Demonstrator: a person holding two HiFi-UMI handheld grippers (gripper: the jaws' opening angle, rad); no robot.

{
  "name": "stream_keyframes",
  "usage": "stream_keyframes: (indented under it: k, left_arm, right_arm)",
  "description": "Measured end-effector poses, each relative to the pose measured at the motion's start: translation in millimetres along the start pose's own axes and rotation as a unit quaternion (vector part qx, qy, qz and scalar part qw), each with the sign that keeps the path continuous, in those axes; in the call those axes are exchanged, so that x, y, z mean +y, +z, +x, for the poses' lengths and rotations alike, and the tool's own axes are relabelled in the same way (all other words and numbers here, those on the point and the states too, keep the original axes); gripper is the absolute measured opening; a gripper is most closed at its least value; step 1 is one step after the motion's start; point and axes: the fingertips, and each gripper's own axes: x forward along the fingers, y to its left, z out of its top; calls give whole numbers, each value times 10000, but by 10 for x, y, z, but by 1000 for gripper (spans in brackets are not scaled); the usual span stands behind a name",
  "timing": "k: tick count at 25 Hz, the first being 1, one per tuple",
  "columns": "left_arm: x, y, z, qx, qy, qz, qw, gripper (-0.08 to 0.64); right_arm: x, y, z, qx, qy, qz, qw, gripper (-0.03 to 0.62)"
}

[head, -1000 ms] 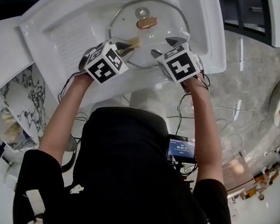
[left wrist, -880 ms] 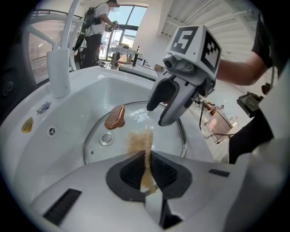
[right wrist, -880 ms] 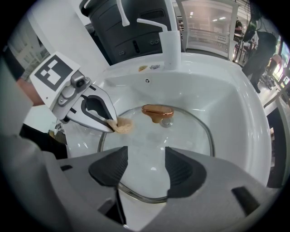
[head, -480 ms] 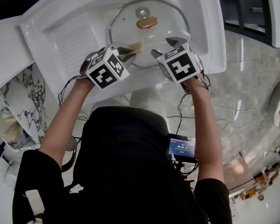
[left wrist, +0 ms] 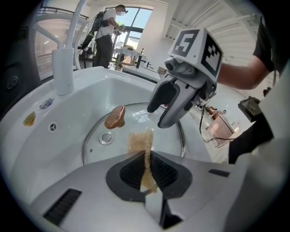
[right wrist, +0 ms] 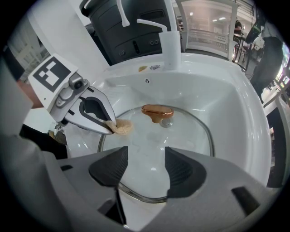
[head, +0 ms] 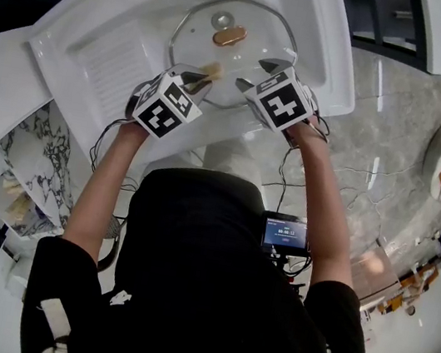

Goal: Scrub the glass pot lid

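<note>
the lid (head: 263,31) lies flat in the sink (head: 102,32), toward its right end, with the knob (head: 229,36) up. your left gripper (left wrist: 146,170) is clamped on a thin tan sponge (left wrist: 139,144). the sponge stands on edge between the pads, and its free end sticks out past the tips onto the glass, on the near left part of the lid, short of the knob. your right gripper (right wrist: 145,165) has its jaws apart with nothing between them; through the gap you see bare glass and the lid's near rim. it hangs over the near right part of the lid, just beside the left gripper, and the two sets of tips are near each other but apart. i cannot tell whether the right tips touch the glass. a small metal vent (left wrist: 106,138) sits in the glass just beside the knob. the faucet (right wrist: 168,43) rises at the far rim of the sink, behind the lid.
</note>
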Motion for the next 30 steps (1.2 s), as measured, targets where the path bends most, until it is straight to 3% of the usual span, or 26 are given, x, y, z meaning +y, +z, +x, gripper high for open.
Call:
stream_keyframes:
  k: [15,22,30]
  left_arm:
    - [336,-1,29,-30,341,-323,9989,20]
    - [564,-45,73,50,574,-297,9979,20]
    - [680,-42,71,36,531,-400,9978,20]
  right_arm:
    - [-9,4,-14,11,20,4,10000,242]
    - [-19,2,-11,5,30,8,10000,239]
    - [-17,-3,-6,33,49,17,10000,238]
